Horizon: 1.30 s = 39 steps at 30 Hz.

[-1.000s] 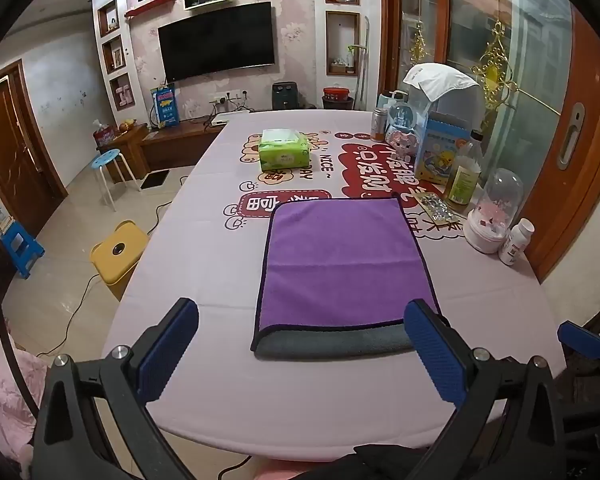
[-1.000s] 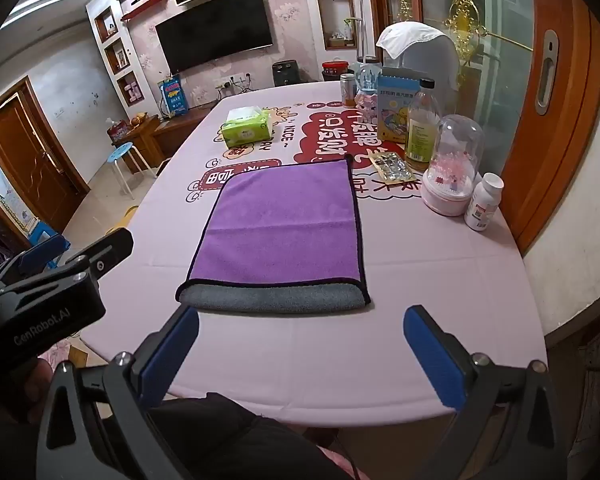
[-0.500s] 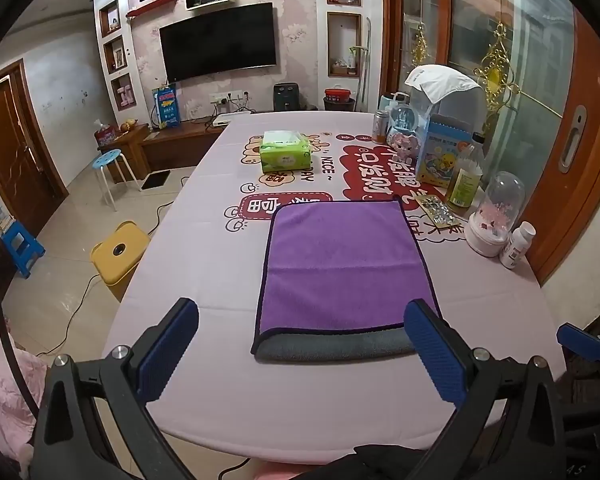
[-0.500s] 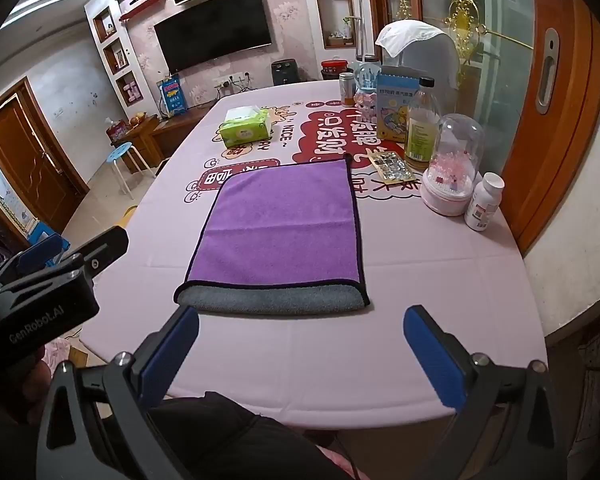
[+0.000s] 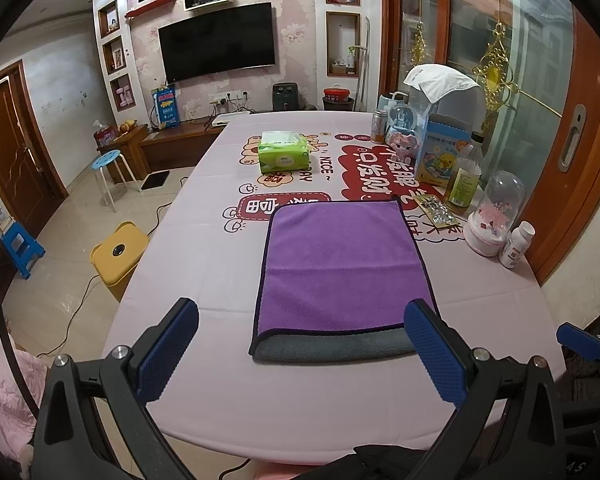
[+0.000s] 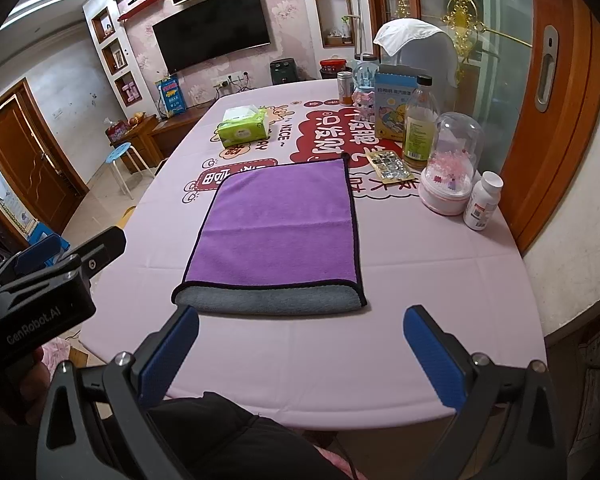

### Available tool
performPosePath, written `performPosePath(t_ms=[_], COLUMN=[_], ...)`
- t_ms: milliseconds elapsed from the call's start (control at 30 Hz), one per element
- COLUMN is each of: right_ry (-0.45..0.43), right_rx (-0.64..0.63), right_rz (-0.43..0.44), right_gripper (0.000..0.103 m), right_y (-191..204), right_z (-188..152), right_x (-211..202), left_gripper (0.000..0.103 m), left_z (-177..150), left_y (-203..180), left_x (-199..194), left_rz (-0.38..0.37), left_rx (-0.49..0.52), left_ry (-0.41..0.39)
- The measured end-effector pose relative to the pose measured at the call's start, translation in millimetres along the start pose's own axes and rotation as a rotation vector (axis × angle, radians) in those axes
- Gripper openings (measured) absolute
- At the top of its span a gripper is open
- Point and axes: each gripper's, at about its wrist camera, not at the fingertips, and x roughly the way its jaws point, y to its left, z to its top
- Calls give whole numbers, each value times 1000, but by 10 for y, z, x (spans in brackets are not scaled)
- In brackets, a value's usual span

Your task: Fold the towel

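Towel lies flat mid-table, purple layer over grey, grey fold edge nearest, long axis running away from the jaws. Left gripper & right gripper both gape wide, empty, hanging just short of that edge; neither clearly nearer. Pink printed tablecloth, clutter far right; living rm w/ TV behind.

The purple towel lies flat on the pink table, folded, its grey underside showing along the near edge. The right gripper hovers near that edge with its jaws spread wide, holding nothing. The left gripper shows at the left. A green tissue box sits farther away.
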Motion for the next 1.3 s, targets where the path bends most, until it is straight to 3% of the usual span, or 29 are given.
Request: performPosePath(t_ms=[633,1000,1300], right_ry=[-24,-43,-48], right_rx=[1,-41,-85], right_rz=[21,27,1], right_gripper=[102,102,102], right_y=[-109,-147,-300], right_z=[16,81,139], right_x=[-73,-26,201], left_gripper=[102,102,102], left_z=[-28,-57,-40], left_y=[-46,32,53], left_x=[-33,156,573], left_rz=[14,19,6], left_rx=[-12,4,41], left_ry=[-3,76,173])
